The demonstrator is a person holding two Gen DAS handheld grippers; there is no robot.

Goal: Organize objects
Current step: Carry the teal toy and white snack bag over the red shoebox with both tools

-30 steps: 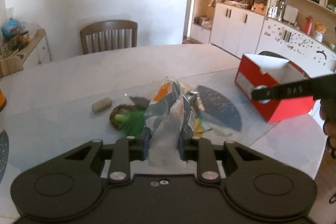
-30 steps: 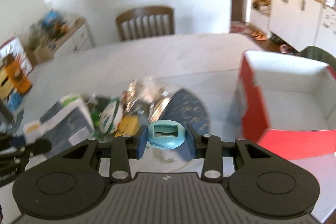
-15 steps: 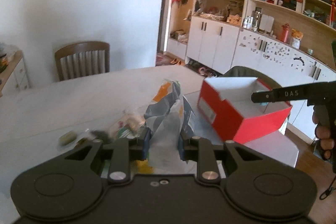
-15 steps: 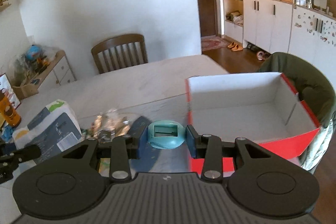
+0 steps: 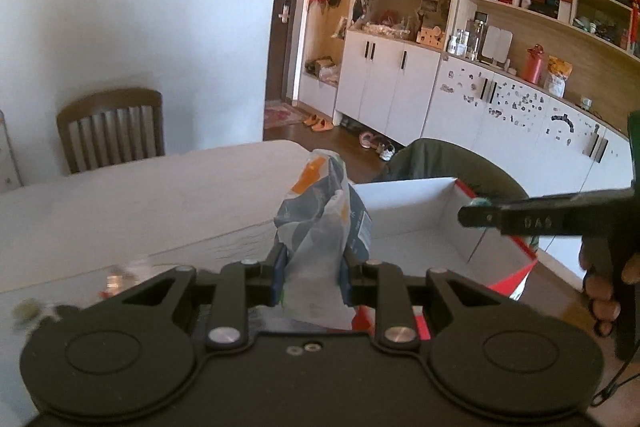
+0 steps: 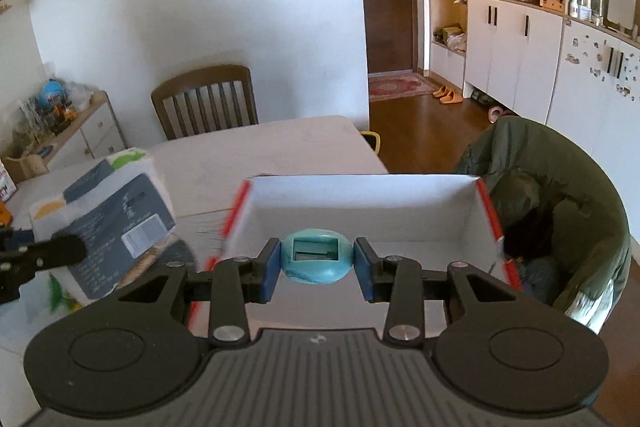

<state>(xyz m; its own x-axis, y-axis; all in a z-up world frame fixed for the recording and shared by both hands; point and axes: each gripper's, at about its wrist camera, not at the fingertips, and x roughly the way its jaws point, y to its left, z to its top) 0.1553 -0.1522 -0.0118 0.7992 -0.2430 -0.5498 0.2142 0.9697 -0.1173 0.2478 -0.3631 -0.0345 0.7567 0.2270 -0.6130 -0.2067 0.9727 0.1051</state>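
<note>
My left gripper (image 5: 312, 275) is shut on a grey, white and orange tissue pack (image 5: 320, 227), held above the table next to the red box (image 5: 424, 223). The same tissue pack (image 6: 108, 223) shows at the left of the right wrist view. My right gripper (image 6: 317, 269) is shut on a small teal egg-shaped object (image 6: 316, 261) and hangs over the open red box (image 6: 360, 211), whose white inside holds nothing I can see. The right gripper (image 5: 476, 213) also shows side-on over the box in the left wrist view, with a hand (image 5: 604, 291) on its handle.
Small loose items (image 5: 116, 279) lie blurred on the white table (image 5: 140, 199) at the left. A wooden chair (image 6: 206, 99) stands at the far side. A chair with a green jacket (image 6: 560, 203) sits just beyond the box. Cabinets line the right wall.
Both grippers have lifted and swung right with their loads. The right gripper now hangs over the red box; the tissue pack has risen off the pile of small items toward the box.
</note>
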